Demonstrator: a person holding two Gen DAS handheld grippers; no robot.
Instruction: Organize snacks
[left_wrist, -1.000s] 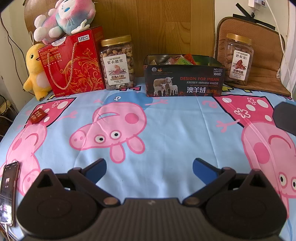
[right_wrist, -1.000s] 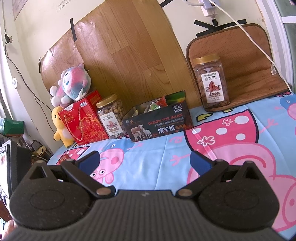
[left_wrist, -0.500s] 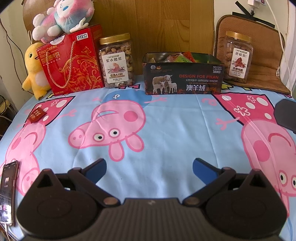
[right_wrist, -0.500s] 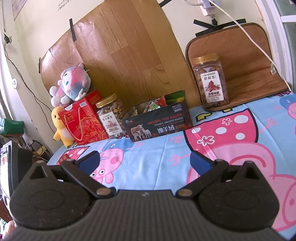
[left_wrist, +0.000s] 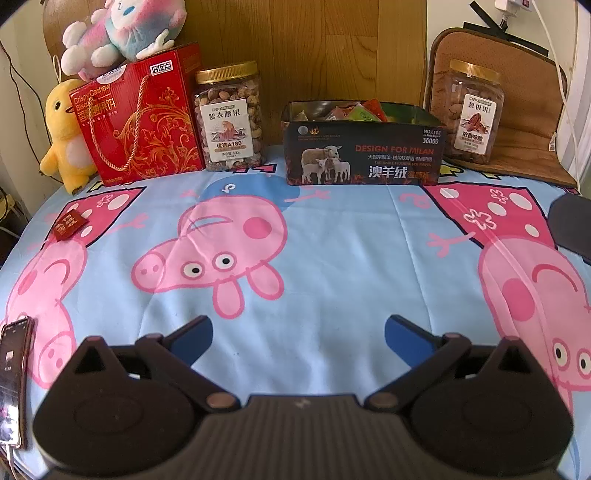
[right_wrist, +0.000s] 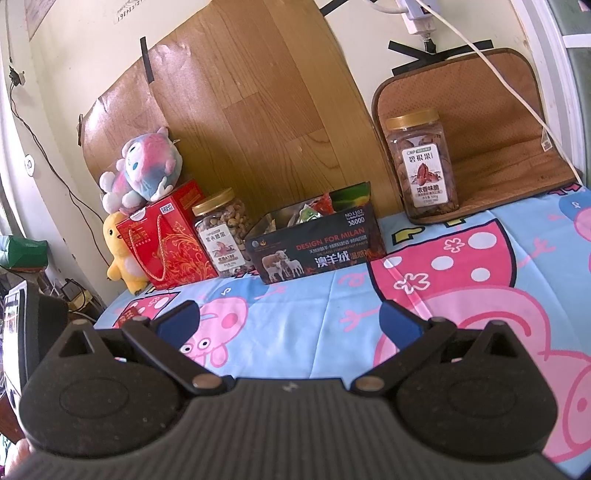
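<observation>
The left gripper (left_wrist: 298, 334) is spread wide over the cartoon-pig cloth (left_wrist: 332, 240), nothing between its blue-tipped fingers (left_wrist: 192, 338). The right gripper (right_wrist: 286, 320) is likewise wide apart and empty above the same cloth.

Well ahead of both, at the back edge, stands a dark open box (left_wrist: 364, 157) printed "DESIGN FOR MILAN", with small snack packets (left_wrist: 354, 110) inside it. Left of the box is a round jar of nuts (left_wrist: 229, 116) with a gold lid, touching or just beside a red gift carton (left_wrist: 142, 118). A square jar of nuts (left_wrist: 472, 110) sits right of the box on a brown mat (left_wrist: 517, 147).

One small red packet (left_wrist: 70, 225), probably a snack, lies alone on the cloth's left side. A phone (left_wrist: 14, 380) rests at the near left edge.
</observation>
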